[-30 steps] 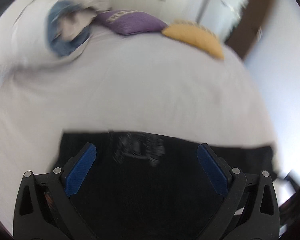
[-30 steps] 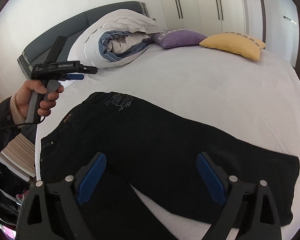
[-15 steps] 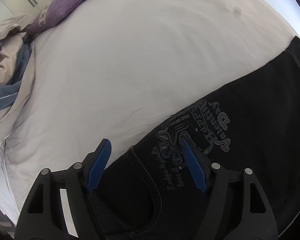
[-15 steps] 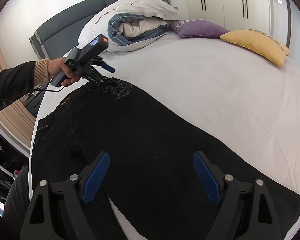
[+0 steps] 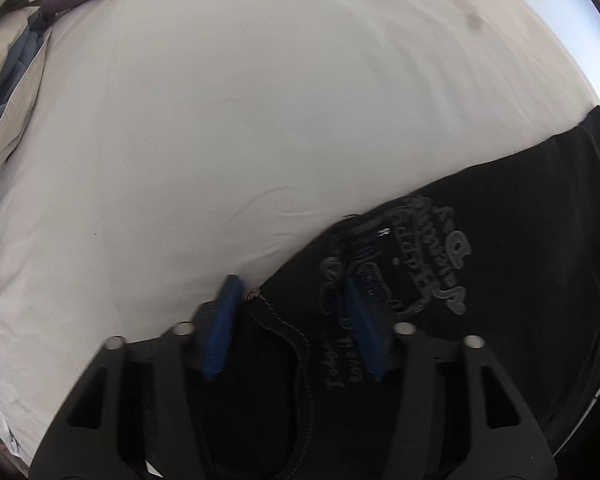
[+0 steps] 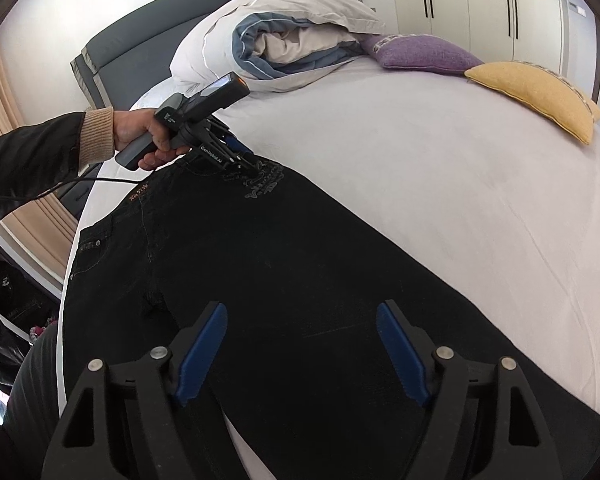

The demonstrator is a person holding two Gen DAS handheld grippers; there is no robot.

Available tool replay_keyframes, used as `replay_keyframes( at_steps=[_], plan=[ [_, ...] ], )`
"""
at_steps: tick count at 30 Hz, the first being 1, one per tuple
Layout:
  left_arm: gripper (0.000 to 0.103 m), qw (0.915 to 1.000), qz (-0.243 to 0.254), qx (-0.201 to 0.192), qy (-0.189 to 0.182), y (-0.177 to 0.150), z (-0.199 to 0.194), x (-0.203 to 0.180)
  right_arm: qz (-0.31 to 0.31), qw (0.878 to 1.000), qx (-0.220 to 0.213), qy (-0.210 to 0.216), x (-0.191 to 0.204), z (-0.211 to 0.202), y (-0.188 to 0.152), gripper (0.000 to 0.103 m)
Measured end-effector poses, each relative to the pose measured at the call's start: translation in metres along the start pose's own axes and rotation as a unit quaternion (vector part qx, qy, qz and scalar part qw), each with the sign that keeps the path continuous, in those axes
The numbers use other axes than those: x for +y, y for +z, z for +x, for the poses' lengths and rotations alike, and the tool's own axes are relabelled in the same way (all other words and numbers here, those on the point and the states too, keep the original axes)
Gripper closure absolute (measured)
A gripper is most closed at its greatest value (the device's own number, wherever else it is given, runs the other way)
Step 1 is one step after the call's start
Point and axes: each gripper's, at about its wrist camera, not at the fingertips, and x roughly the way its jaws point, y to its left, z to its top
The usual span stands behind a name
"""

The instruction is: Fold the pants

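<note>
The black pants [image 6: 284, 280] lie spread flat across the white bed [image 6: 440, 168], waist toward the headboard, legs running toward the bed's foot. The left gripper [image 5: 290, 320] has just dropped from above the bed onto the far waist corner beside the embroidered back pocket [image 5: 416, 264], and its jaws have been closing; the waistband edge sits between the 2 blue pads, though I cannot tell if they pinch it yet. The right gripper [image 6: 300, 352] hangs released over the near thigh, its jaws having narrowed slightly with nothing between them. My guess: the first fold is about to start, with this corner lifted to bring 1 leg over the other.
</note>
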Motion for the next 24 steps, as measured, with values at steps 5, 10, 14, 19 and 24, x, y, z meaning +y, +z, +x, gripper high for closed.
replay_keyframes(
  at_steps=[5, 10, 14, 19, 24],
  plan=[
    [0.092, 0.9993, 0.019, -0.024, 0.023, -0.007, -0.011, -0.021, -0.015, 1.0, 0.007, -0.004, -0.006, 0.008, 0.018, 0.027],
    [0.093, 0.9953, 0.04, -0.069, 0.055, -0.027, -0.031, -0.036, -0.03, 0.999, 0.015, -0.016, -0.011, 0.023, 0.041, 0.029],
    [0.094, 0.9901, 0.05, -0.108, 0.076, -0.049, -0.059, -0.04, -0.045, 0.999, 0.02, -0.011, -0.008, 0.04, 0.063, 0.033],
    [0.094, 0.9806, 0.076, -0.146, 0.106, -0.074, -0.093, -0.044, -0.082, 0.996, 0.04, -0.002, 0.007, 0.071, 0.087, 0.041],
    [0.094, 0.9743, 0.091, -0.168, 0.118, -0.087, -0.11, -0.06, -0.107, 0.992, 0.061, -0.007, 0.015, 0.096, 0.099, 0.048]
  ],
)
